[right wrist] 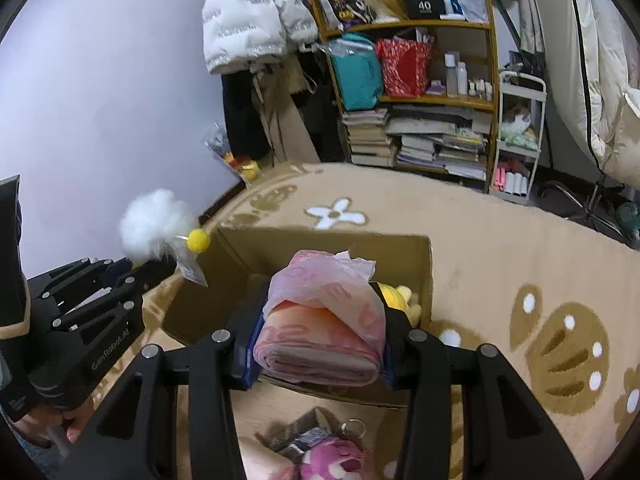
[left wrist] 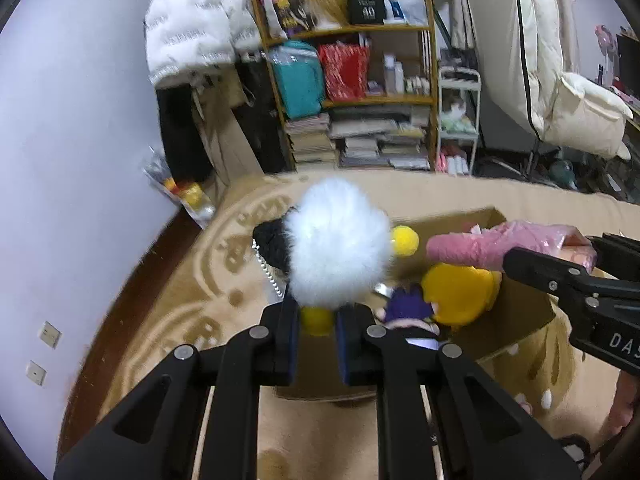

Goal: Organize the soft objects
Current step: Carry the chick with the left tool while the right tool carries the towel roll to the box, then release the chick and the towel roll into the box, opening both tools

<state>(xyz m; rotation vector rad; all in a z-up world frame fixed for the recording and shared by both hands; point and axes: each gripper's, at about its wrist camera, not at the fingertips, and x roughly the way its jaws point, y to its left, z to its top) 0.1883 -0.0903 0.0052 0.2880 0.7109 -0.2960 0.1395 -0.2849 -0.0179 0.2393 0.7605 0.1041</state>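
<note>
The left tongs (left wrist: 318, 322) are closed tight on a fluffy white plush toy (left wrist: 338, 242), pinching it by a small yellow pompom at its base. The toy is a round ball of long white fur with a black furry patch on its left side, a second yellow pompom (left wrist: 405, 241) sticking out to the right, a white bead chain hanging down on the left, and, in the right wrist view, a paper tag dangling below it. It is held in the air at the left edge of an open cardboard box (left wrist: 516, 316) that stands on a beige patterned carpet (left wrist: 192, 280).

The right tongs (right wrist: 318, 342) are partly closed on a rolled pink-and-peach soft cloth (right wrist: 320, 332) wrapped in thin, crinkled pink-printed plastic; both pads press its sides. The bundle hangs over the near side of the same box, its loose plastic end pointing forward.

Inside the box lies a yellow plush toy (left wrist: 460, 294), with a small purple-dressed doll (left wrist: 408, 306) just beside it. On the carpet in front of the box, below the right tongs, lies a pink plush toy (right wrist: 332, 460) with a metal key ring.
</note>
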